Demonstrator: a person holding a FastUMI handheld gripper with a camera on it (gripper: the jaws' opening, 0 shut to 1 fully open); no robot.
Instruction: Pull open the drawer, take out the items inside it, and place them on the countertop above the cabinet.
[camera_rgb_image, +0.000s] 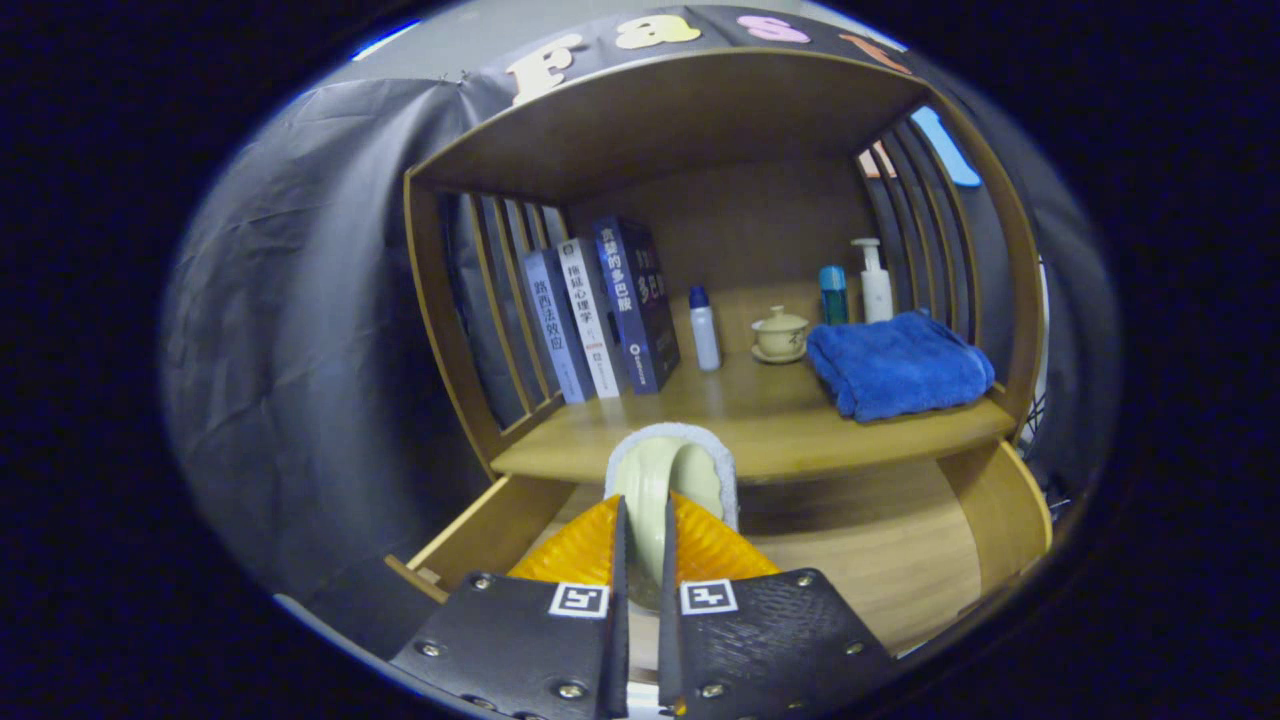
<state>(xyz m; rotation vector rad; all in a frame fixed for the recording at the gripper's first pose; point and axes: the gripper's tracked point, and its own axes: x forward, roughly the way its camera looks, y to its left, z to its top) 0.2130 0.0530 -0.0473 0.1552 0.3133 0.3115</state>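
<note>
We're mid-transfer: gripper (643, 530) nearly closed, both fingers pinching a pale green slipper (665, 480) above the open drawer (880, 560). Next we lift it onto the countertop (760, 420), landing clear of the blue towel (895, 365).

Dim booth, heavy fisheye bending, perhaps slight softness at edges.

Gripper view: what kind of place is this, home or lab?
Likely a staged home-style booth, not a real room. A wooden cabinet with books, a blue towel and a lidded teacup stands against draped black cloth. The gripper is shut on a pale green object above the open drawer.
</note>
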